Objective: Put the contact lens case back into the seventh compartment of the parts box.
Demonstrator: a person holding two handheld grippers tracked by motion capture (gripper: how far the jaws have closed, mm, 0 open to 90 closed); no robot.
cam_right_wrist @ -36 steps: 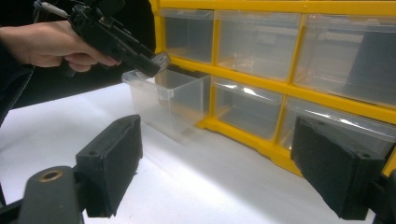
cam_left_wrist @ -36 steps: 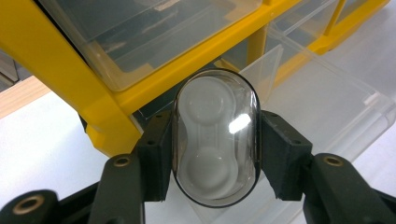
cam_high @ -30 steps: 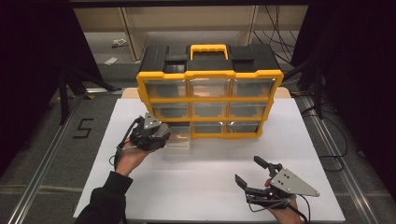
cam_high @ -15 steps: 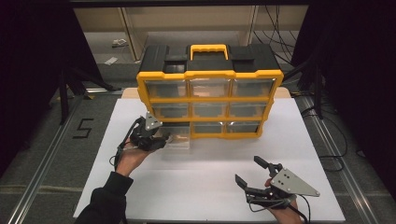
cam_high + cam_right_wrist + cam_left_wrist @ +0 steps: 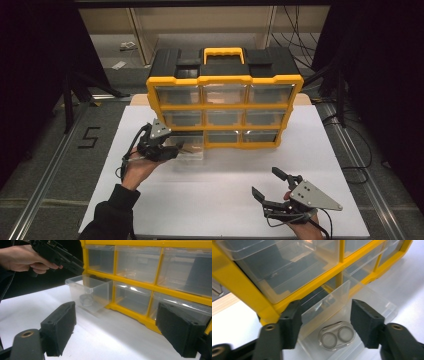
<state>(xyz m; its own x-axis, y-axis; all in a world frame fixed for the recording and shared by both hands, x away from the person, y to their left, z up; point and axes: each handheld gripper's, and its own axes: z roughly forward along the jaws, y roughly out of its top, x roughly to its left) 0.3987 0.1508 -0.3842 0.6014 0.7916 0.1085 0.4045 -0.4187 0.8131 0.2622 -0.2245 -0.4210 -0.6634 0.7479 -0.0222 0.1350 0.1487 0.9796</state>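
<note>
A yellow and black organizer [image 5: 225, 80] with clear drawers stands at the back of the white table. Its bottom left drawer [image 5: 192, 150] is pulled out onto the table. A small clear twin-cup case [image 5: 336, 338] lies on the floor of the drawer [image 5: 372, 302]. My left gripper [image 5: 175, 150] hovers over that drawer. Its jaws have just been opening, and they stand apart above the case without touching it [image 5: 325, 322]. My right gripper [image 5: 265, 181] rests near the table's front edge, open wide with nothing between its jaws [image 5: 120, 327]. It faces the drawer [image 5: 87, 290].
The organizer's other drawers [image 5: 136, 260] are pushed in and look bare. A black handle recess and yellow carry handle [image 5: 222, 52] top the box. White table surface [image 5: 225, 200] stretches between the two grippers. Metal rails [image 5: 47, 170] run along the table's sides.
</note>
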